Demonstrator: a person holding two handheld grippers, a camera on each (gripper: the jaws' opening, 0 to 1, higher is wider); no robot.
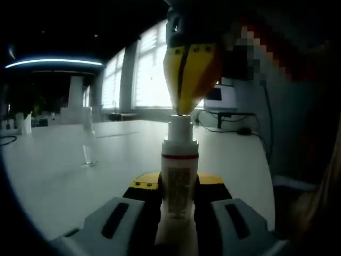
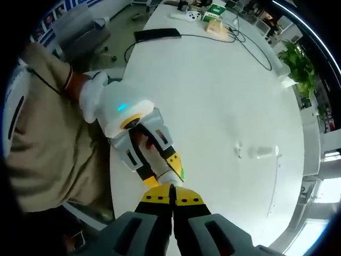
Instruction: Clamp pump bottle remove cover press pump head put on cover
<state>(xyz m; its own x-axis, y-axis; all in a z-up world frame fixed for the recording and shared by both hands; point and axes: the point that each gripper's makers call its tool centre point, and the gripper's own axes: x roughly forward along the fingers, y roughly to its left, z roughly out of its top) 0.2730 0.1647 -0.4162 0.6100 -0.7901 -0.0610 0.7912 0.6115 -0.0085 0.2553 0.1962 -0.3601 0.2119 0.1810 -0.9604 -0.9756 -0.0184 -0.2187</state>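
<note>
A white pump bottle (image 1: pixel 180 178) with a red band stands upright between the jaws of my left gripper (image 1: pixel 179 185), which is shut on its body. From above, my right gripper (image 1: pixel 184 109) comes down with its yellow jaws shut and its tip resting on the white pump head (image 1: pixel 180 127). The right gripper view looks down over my right gripper (image 2: pixel 171 193) onto the bottle's top (image 2: pixel 171 176) and the left gripper (image 2: pixel 164 170), which a white-gloved hand (image 2: pixel 93 96) holds. The clear cover (image 1: pixel 88 148) stands apart on the white table (image 1: pixel 48 176); the cover (image 2: pixel 261 152) is well right of the bottle.
A person in beige clothing (image 2: pixel 48 144) stands at the table's near edge. At the far end lie a flat black item (image 2: pixel 157 33), cables and small boxes (image 2: pixel 216 24). A plant (image 2: pixel 295 58) stands past the table. A monitor (image 1: pixel 221 98) sits by the windows.
</note>
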